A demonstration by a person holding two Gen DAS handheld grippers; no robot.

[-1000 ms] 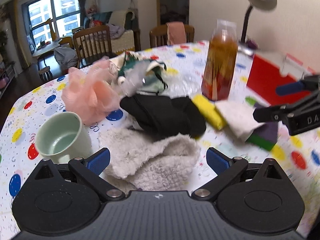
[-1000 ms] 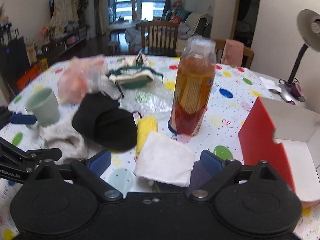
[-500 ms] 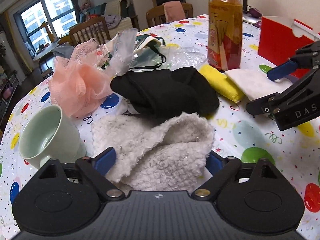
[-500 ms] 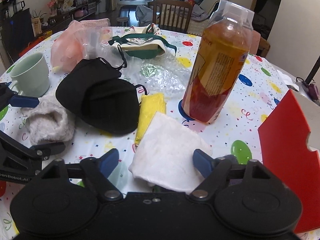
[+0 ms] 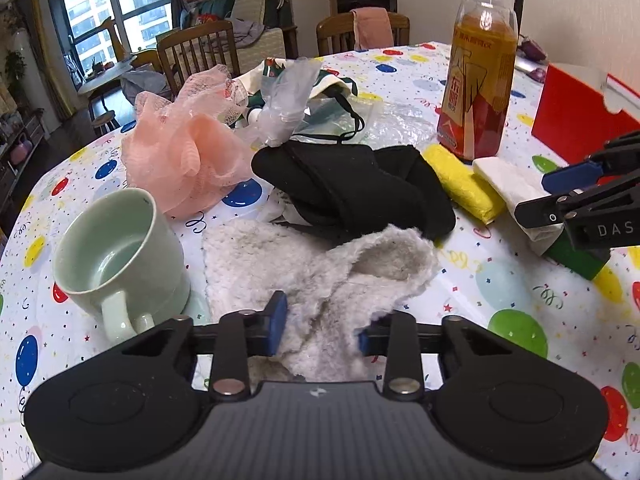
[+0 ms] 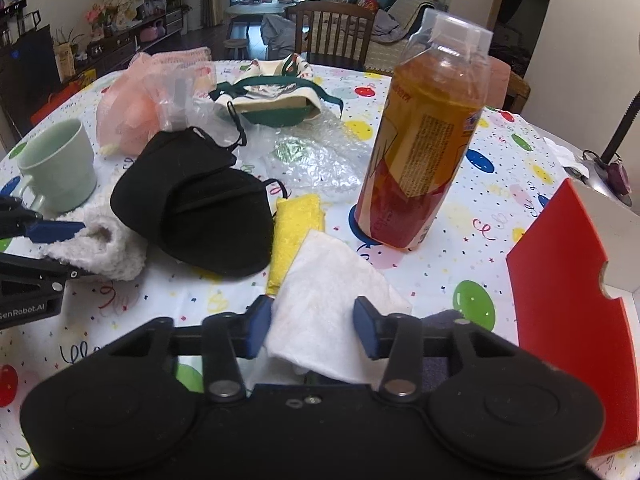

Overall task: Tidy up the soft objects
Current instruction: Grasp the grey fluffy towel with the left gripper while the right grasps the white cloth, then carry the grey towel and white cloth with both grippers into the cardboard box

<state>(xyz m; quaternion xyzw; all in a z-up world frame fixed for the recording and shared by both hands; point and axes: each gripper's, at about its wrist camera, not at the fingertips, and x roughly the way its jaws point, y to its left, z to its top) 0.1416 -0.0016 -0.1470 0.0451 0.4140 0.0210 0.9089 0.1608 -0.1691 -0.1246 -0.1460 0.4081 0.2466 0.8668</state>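
Observation:
My left gripper [image 5: 320, 330] is shut on the near edge of a fluffy white cloth [image 5: 320, 264], which lies on the table; it also shows in the right wrist view [image 6: 102, 246]. My right gripper [image 6: 312, 330] is closed on a flat white cloth [image 6: 332, 280] that lies over a dark sponge. Behind lie a black mask [image 5: 352, 188] [image 6: 200, 208], a yellow cloth [image 5: 460, 180] [image 6: 294, 232], a pink mesh puff [image 5: 184, 152] [image 6: 132, 112] and a green-trimmed pouch [image 6: 276, 100].
A pale green mug [image 5: 116, 252] [image 6: 56, 164] stands left of the fluffy cloth. A tall tea bottle [image 5: 478, 72] [image 6: 424, 140] stands behind the yellow cloth. A red-and-white box [image 6: 568, 256] [image 5: 576, 116] is at the right. Clear plastic wrap [image 6: 316, 156] lies mid-table.
Both grippers have closed from wide open: the left onto the fluffy white cloth, the right onto the flat white cloth. Both moved forward and lower toward the cloths.

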